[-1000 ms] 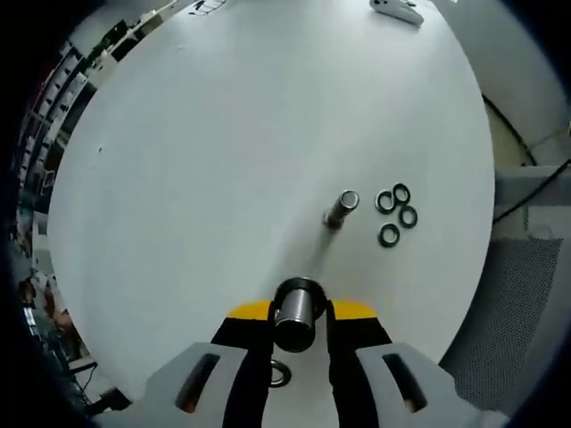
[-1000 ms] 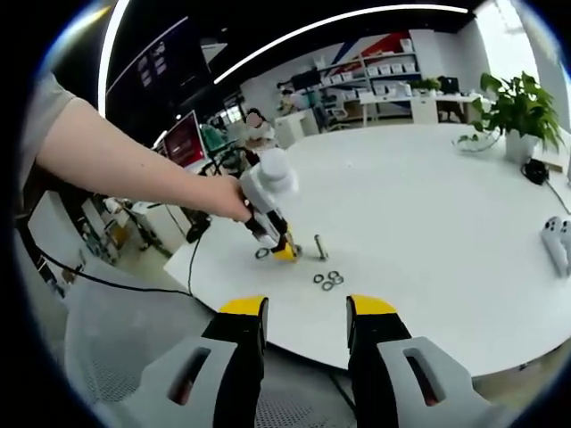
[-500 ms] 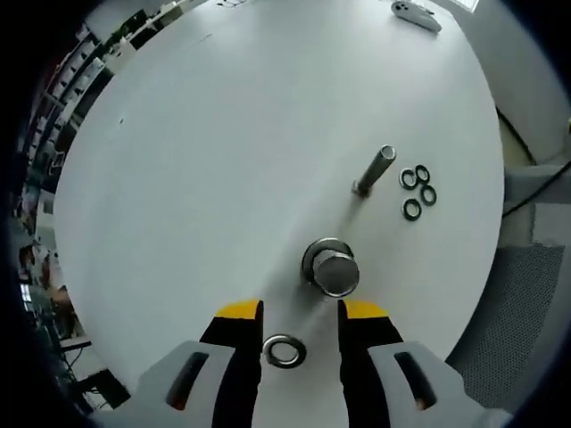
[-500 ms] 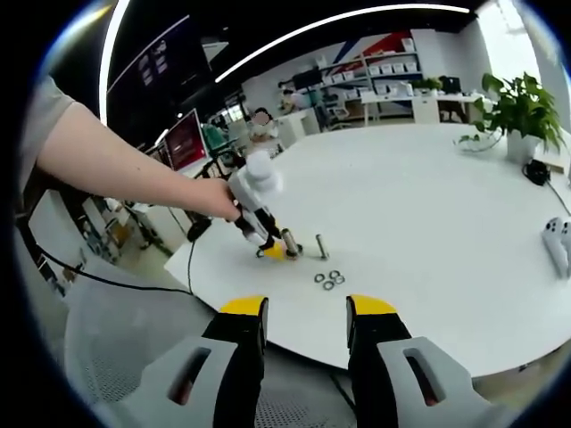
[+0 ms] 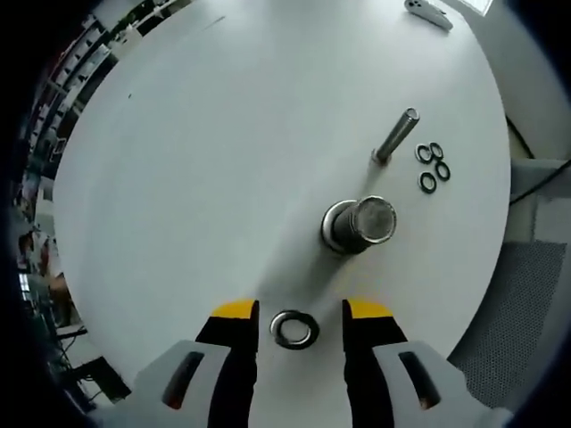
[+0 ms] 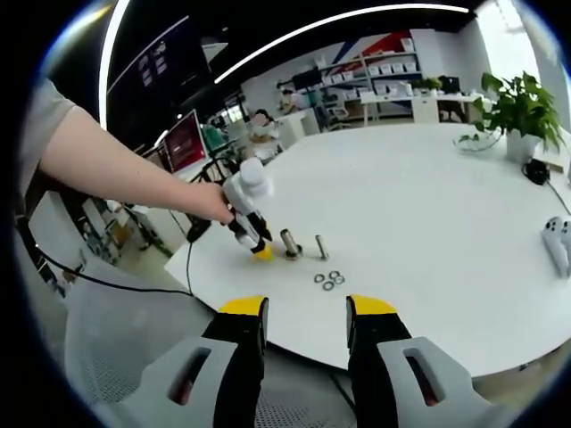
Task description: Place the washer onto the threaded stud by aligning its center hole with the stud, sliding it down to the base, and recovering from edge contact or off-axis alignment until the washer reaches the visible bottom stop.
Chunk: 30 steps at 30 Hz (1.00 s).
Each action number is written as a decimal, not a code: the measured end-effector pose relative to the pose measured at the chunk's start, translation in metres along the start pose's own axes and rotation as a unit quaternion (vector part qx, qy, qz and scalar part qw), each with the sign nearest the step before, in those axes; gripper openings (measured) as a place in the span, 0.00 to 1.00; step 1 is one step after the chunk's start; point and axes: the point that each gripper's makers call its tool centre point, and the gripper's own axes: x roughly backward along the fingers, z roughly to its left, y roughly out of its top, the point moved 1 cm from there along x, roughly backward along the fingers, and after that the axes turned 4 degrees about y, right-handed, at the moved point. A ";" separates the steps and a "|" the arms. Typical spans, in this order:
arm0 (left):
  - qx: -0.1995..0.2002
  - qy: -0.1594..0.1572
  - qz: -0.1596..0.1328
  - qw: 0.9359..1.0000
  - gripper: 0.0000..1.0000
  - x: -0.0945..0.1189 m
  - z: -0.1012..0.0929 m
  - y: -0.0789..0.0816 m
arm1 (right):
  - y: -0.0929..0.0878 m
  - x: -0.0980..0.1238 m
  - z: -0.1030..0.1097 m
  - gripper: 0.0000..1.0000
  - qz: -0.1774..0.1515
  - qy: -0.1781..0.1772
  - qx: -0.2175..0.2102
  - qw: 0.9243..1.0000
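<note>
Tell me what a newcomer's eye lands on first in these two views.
In the left gripper view, a silver washer lies flat on the white round table between the open left gripper jaws, a thick stud upright just beyond it. Farther off, a thin stud stands beside four black rings.

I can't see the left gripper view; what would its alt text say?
The open left gripper hovers over a white table, a metal washer lying between its yellow-tipped jaws. Beyond stand a thick stud, a thinner stud and four small black rings.
</note>
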 end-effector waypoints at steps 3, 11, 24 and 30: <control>0.015 -0.005 -0.006 1.000 0.35 -0.001 -0.001 -0.004 | 0.000 0.000 0.000 0.37 0.000 0.000 0.001 1.000; 0.048 -0.021 -0.005 0.999 0.35 -0.002 0.003 -0.015 | 0.001 0.000 0.000 0.37 -0.002 0.000 0.000 1.000; 0.048 -0.021 -0.016 0.998 0.34 0.005 -0.006 -0.019 | 0.003 -0.001 -0.002 0.37 -0.003 -0.001 0.002 1.000; 0.113 -0.011 -0.026 0.993 0.25 0.008 -0.001 -0.022 | 0.002 -0.001 -0.001 0.37 -0.001 0.001 0.007 1.000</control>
